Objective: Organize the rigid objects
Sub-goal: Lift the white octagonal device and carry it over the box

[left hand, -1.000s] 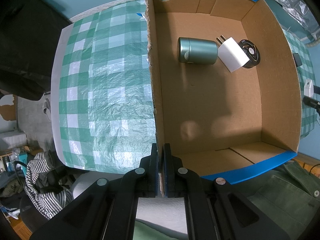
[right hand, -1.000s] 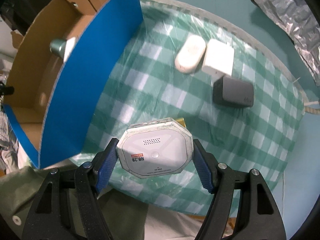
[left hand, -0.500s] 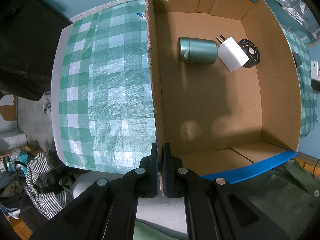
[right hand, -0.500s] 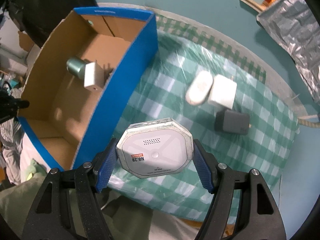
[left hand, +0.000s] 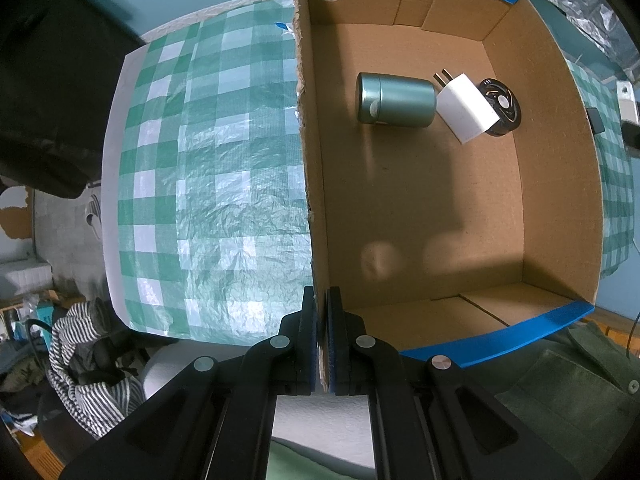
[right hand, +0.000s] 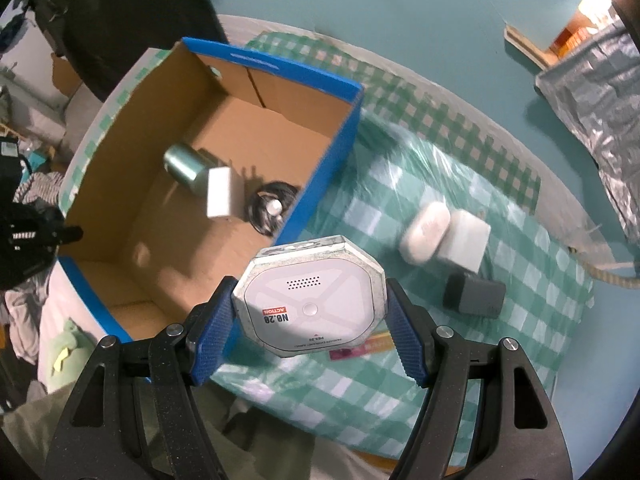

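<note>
Pointing down, your left gripper [left hand: 322, 336] pinches the box [left hand: 316, 184] wall; your right gripper [right hand: 308, 320] clamps the white octagonal device [right hand: 310, 300] over the checked tablecloth [right hand: 400, 364].

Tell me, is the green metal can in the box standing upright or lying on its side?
On its side. The green can lies flat on the floor of the cardboard box, its round end facing sideways, beside the white charger.

White octagonal device [right hand: 312, 300], red "ACTION" label, held above checkered tablecloth [right hand: 500, 320] edge; green cylinder [left hand: 395, 99], white charger [left hand: 466, 107], black disc [left hand: 502, 106] in cardboard box [left hand: 440, 220] far corner.
</note>
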The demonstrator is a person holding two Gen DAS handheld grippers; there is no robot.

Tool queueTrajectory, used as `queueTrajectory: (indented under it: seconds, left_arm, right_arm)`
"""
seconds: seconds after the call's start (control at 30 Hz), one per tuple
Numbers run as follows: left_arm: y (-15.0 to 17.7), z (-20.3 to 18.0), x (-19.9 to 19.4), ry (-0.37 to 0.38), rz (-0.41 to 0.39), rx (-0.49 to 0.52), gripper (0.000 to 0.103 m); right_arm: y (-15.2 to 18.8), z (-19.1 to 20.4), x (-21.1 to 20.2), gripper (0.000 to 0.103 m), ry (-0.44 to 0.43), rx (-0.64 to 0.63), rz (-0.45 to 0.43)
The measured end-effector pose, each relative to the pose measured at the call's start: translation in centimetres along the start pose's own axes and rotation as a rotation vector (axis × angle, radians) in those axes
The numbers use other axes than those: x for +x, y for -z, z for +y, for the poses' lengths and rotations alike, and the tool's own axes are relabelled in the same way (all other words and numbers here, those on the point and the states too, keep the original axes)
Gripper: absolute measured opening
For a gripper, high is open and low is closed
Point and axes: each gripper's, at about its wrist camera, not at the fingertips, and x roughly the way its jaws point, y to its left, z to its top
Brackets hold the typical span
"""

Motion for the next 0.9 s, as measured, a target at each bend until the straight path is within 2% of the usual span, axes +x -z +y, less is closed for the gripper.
queueTrajectory:
  seconds: [0.3,0.9]
  left_arm:
    - [0.0,0.0,0.0,-0.002,0.000,0.003,0.004]
    - [0.2,-0.1,0.0,-0.005,0.000,0.004,0.004]
  right_arm:
    - [-2.5,2.8,-0.1,0.072,-0.011,-0.054,-0.019]
    - [-4.6,6.6,3.6,0.072,-0.024,-0.131,0.026]
